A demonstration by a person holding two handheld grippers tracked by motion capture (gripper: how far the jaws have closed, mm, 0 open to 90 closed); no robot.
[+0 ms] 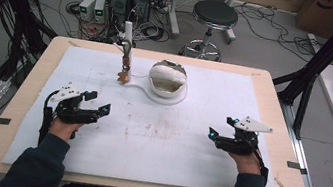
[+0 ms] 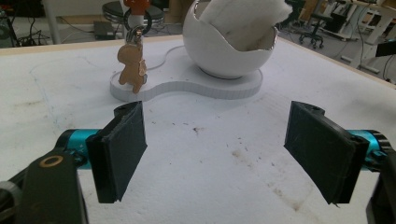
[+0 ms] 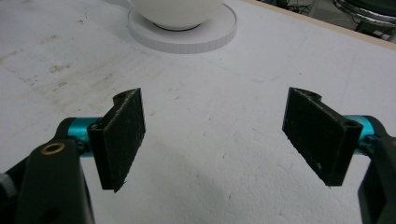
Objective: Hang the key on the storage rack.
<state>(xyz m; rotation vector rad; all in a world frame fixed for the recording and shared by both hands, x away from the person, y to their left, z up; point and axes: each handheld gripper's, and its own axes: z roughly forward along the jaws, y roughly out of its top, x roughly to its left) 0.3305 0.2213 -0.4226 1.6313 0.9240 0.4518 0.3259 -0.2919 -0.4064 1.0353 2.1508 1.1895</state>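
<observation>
Nothing's really started yet, I'd say — the left gripper (image 1: 103,107) sits low at the left of the white foam mat (image 1: 184,157) with its jaws spread wide and empty. The small brown bear-shaped keychain charm (image 2: 131,66) hangs by a ring off a white post, feet just over the flat white base (image 2: 187,87), well ahead of those jaws. Beside it sits a cracked-egg white ceramic bowl (image 2: 224,51) with white stuffing inside. The right gripper (image 1: 212,133) — also wide open, holding nothing — rests far right.
</observation>
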